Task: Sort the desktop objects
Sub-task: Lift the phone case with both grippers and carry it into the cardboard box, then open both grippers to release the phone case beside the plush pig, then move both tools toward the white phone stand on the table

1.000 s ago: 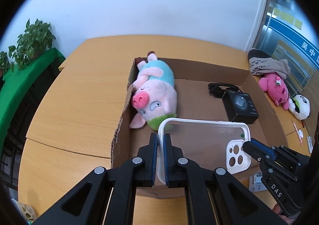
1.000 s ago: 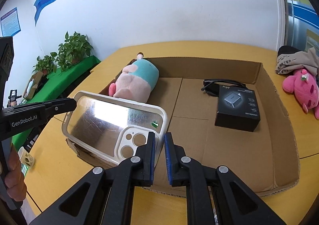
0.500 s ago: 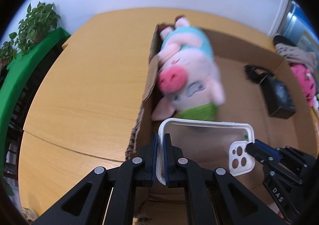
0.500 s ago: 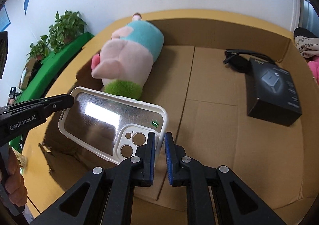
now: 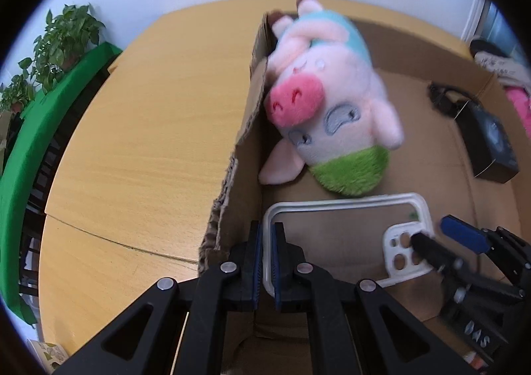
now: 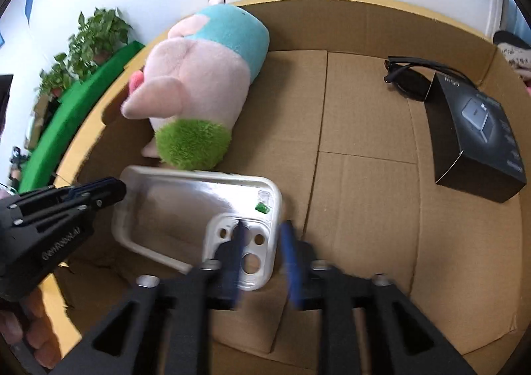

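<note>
The clear phone case [image 6: 195,205] hangs low inside the cardboard box [image 6: 365,175], just in front of the plush pig [image 6: 205,86]. The left gripper [image 5: 267,248] is clamped narrow on the case's short end. The right gripper [image 6: 264,262] stands parted around the camera-cutout corner, one finger over the cutout and the other off the case's edge; motion blur makes it hard to say whether either pad touches.

The step in hand looks like laying the case flat on the box floor. To do it well, lower the left end until the case lies level on the cardboard, keeping it short of the pig's green end so nothing props it up, then part the left jaws and draw straight back. The right gripper should lift clear without snagging the cutout. The black box [image 6: 478,142] and sunglasses [image 6: 408,79] sit well apart, so the middle floor offers room
</note>
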A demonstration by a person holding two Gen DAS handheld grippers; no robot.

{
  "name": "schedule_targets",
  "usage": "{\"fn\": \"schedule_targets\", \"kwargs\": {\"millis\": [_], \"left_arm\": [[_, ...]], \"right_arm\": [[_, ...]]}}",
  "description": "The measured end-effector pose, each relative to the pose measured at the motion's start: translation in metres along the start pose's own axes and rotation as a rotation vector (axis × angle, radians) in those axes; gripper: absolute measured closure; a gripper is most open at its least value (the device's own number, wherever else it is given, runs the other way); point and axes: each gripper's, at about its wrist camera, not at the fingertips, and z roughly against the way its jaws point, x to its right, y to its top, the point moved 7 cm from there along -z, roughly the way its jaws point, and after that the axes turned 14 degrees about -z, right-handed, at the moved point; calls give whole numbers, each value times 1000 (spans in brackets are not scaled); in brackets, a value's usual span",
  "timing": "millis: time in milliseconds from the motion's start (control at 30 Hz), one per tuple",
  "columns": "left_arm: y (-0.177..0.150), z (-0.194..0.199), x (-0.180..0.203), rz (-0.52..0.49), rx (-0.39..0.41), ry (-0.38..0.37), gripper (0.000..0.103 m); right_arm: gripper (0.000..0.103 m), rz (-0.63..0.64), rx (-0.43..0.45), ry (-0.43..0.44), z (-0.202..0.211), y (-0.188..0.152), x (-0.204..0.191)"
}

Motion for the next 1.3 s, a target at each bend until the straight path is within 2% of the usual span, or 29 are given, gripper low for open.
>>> {"fn": "schedule_targets", "kwargs": {"millis": [33,67,100,133,167,200,233,300,467,600,733,867,1000,1167,1300], "left_arm": [[1,10,-3,19,41,0,96],[2,21,-6,39,86,2,88],[1,34,-9,61,140,1,74],[-1,48,-13,86,199,0,64],[-5,64,-15,110,261,-3,45],[-10,77,-15,130,315,-7,29],[-14,87,-14,141,351,-14,25],[-23,102,-7,147,403,-40,23],[-40,113,22,137,413,-76,23],[-49,118,46,142,417,-122,23],[-55,128,74,115,458,-155,23],[-53,129,102,54,444,-176,23],[-52,126,137,-13,410,-232,23],[-56,125,178,-74,391,-376,23],[-58,112,201,-100,338,-405,23]], "right_arm": [[25,-4,15,5,5,0,2],[15,-8,31,5,11,1,4],[4,-18,42,16,18,0,7],[5,-32,49,41,25,-1,7],[5,-46,54,67,31,-2,7],[5,-58,64,86,40,-4,10],[5,-64,83,96,50,-7,14],[5,-63,125,93,68,-11,18],[0,-70,186,68,108,-26,42],[0,-111,201,49,138,-41,82],[0,-98,213,6,157,-61,120],[0,-110,184,-19,156,-89,153],[0,-125,173,-77,150,-105,178],[1,-131,221,-103,154,-105,195],[1,-125,221,-135,151,-105,200]]}}
